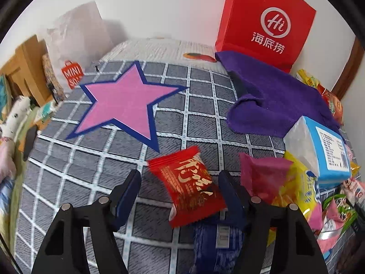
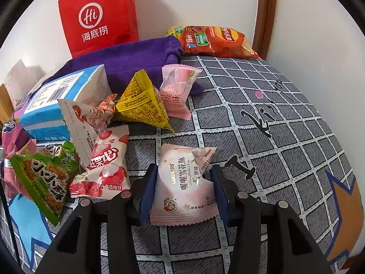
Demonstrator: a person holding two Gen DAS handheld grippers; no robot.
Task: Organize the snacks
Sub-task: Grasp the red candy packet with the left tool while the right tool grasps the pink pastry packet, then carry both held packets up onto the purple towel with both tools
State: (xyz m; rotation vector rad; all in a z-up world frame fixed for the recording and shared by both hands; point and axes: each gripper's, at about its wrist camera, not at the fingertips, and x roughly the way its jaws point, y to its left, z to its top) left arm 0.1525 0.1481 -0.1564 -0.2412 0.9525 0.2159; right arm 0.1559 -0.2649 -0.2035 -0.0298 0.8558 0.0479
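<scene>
My left gripper (image 1: pixel 179 173) stands open over the grey checked bedcover (image 1: pixel 68 171). A red snack packet (image 1: pixel 191 182) with gold writing lies between its fingers, leaning on the right one and apart from the left one. A dark blue packet (image 1: pixel 214 239) lies under the gripper's base. A pink star mat (image 1: pixel 123 105) lies beyond it. My right gripper (image 2: pixel 183 167) is shut on a pale pink snack packet (image 2: pixel 184 187), whose right edge is crumpled by the pad. A pile of loose snacks (image 2: pixel 102 164) sits to its left, a blue star mat (image 2: pixel 27 223) under them and an orange star mat (image 2: pixel 342 217) at the right.
A red paper bag (image 1: pixel 267 22) stands against the wall behind a purple cloth (image 1: pixel 273 96). A blue-and-white box (image 1: pixel 324 150) rests among yellow and pink packets (image 1: pixel 294 182). An orange crisp bag (image 2: pixel 216 41) lies by the wall. The bed's left edge drops to cluttered furniture (image 1: pixel 22 73).
</scene>
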